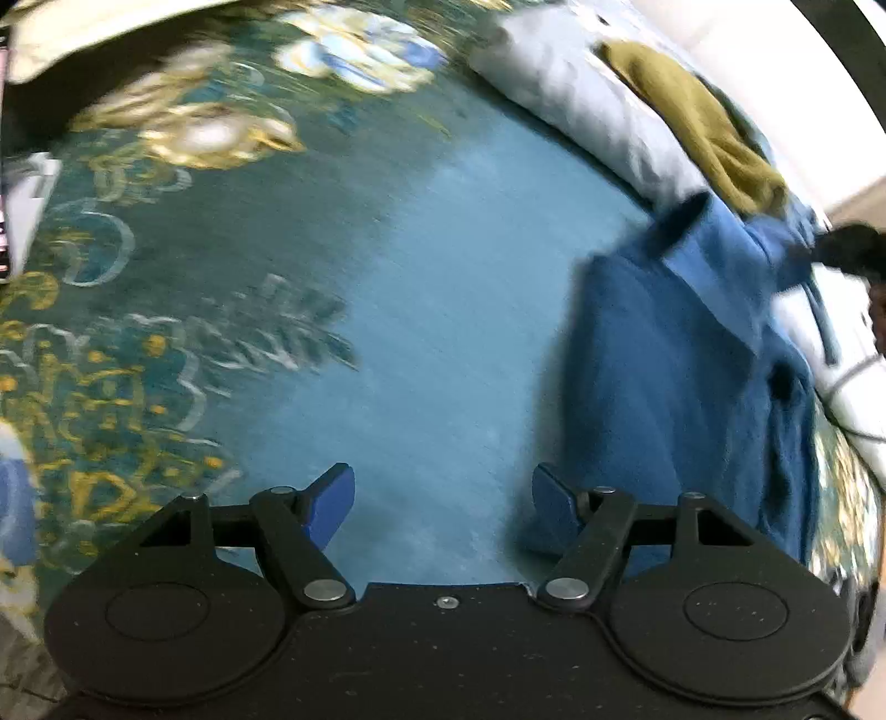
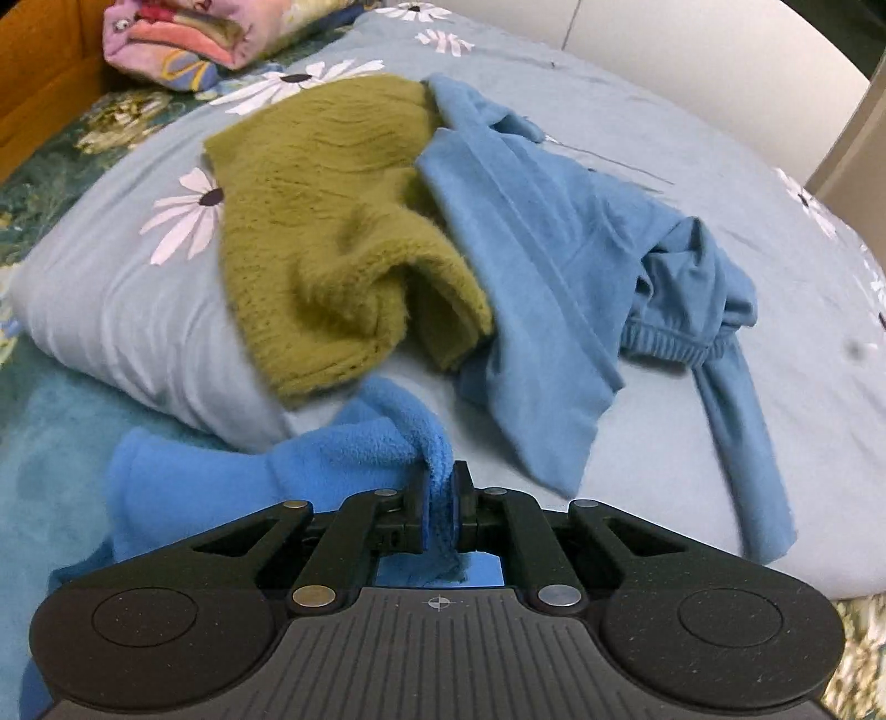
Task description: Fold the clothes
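Right hand-held gripper: jaws clamped on a bunched fold of the blue fleece garment. The pinch is narrow, only a twisted strand of fleece between the pads, with a little fabric poking out behind them. The rest of the fleece trails toward the near-left of the bed, over the teal floral bedspread, up against the front edge of the grey daisy-print pillow.

Left hand-held gripper: jaws apart, nothing between them, above bare bedspread. In its view the fleece lies along the right side, just beside the right fingertip; contact cannot be confirmed through the blur.

Other clothes: olive knit sweater on the pillow, partly overlapped on its right by a light blue garment with an elastic waistband, toward the far-right of the bed. A folded pink patterned cloth sits at the far-left corner.

Risks, as judged from here:
- Small pinch on thick fleece: it may slip out if the garment is lifted with its weight hanging from that one strand.
- One-point hold: the fleece may hang twisted and not spread flat.
- Fleece lies close to the sweater's lower edge; dragging could catch it and pull the pile off the pillow.
- Left gripper may grab bedspread along with fleece.
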### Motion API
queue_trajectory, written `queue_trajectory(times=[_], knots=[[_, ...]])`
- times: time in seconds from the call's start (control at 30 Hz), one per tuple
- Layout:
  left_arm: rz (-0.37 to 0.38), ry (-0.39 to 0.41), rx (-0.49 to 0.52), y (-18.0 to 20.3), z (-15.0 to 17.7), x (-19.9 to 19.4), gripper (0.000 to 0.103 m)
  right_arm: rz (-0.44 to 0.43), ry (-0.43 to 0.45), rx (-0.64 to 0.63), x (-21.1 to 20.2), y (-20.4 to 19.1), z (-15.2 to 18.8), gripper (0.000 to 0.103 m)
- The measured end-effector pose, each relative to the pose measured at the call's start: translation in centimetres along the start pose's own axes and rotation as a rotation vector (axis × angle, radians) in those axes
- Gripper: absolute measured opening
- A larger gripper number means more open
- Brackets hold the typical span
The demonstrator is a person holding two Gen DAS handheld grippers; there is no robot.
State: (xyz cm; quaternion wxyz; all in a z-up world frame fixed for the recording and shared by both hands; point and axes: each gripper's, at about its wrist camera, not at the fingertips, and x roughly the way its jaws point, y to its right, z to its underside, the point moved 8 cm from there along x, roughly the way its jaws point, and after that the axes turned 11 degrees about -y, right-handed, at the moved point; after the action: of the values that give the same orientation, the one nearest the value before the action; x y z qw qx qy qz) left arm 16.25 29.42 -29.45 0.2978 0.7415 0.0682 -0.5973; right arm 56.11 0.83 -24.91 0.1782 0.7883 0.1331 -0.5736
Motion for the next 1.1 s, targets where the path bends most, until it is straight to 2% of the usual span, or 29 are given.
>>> queue_trajectory(times=[0.03, 0.07, 0.1, 0.17, 0.3, 0.4, 0.47, 0.5, 0.53, 0.57, 0.63, 0.73, 0.83, 0.9, 0.97, 1.1], knots=[[0.012, -0.009, 0.02, 0.6, 0.2, 0.3, 0.069, -0.002, 0.009, -0.004, -0.3, -0.1, 0.1, 0.007], [0.023, -0.018, 0.045, 1.3, 0.3, 0.8, 0.069, -0.002, 0.018, -0.006, -0.5, -0.5, -0.2, 0.014], [0.035, -0.026, 0.071, 2.0, 0.5, 1.2, 0.069, -0.005, 0.031, 0.003, -0.9, -0.5, -0.3, 0.026], [0.062, -0.047, 0.107, 3.0, 0.7, 2.3, 0.069, -0.029, 0.072, 0.039, -2.5, -0.4, -0.3, 0.035], [0.121, -0.098, 0.114, 4.1, 1.2, 5.2, 0.068, -0.074, 0.128, 0.089, -5.8, 1.0, 3.1, 0.038], [0.167, -0.156, 0.054, 4.3, 1.8, 7.1, 0.068, -0.094, 0.129, 0.114, -7.5, 2.0, 7.2, 0.04], [0.216, -0.151, 0.016, 4.7, 2.2, 7.7, 0.064, -0.1, 0.117, 0.133, -8.4, 2.9, 10.4, 0.04], [0.236, -0.144, -0.002, 4.9, 2.3, 7.8, 0.06, -0.099, 0.109, 0.148, -8.8, 3.5, 12.1, 0.04], [0.257, -0.137, -0.021, 5.1, 2.4, 7.9, 0.048, -0.1, 0.097, 0.168, -9.1, 4.2, 13.9, 0.04], [0.262, -0.122, -0.027, 5.4, 2.6, 7.8, 0.044, -0.102, 0.081, 0.195, -9.4, 4.9, 15.8, 0.04], [0.249, -0.101, -0.02, 6.0, 2.7, 7.2, 0.027, -0.107, 0.049, 0.255, -10.0, 6.4, 19.5, 0.04], [0.212, -0.022, -0.022, 6.8, 3.0, 5.3, 0.012, -0.111, 0.006, 0.349, -10.7, 8.5, 24.6, 0.041], [0.145, 0.094, -0.029, 6.8, 2.7, 1.9, 0.009, -0.118, -0.042, 0.438, -11.0, 10.3, 29.4, 0.041], [0.08, 0.189, -0.077, 5.2, 2.4, -0.8, 0.008, -0.118, -0.064, 0.469, -11.2, 10.9, 32.1, 0.041], [0.0, 0.237, -0.121, 2.7, 2.1, -2.4, 0.008, -0.12, -0.084, 0.493, -11.5, 11.2, 34.5, 0.041], [-0.134, 0.212, -0.057, 0.5, 1.7, -2.3, 0.008, -0.144, -0.125, 0.531, -11.3, 11.1, 38.0, 0.041]])
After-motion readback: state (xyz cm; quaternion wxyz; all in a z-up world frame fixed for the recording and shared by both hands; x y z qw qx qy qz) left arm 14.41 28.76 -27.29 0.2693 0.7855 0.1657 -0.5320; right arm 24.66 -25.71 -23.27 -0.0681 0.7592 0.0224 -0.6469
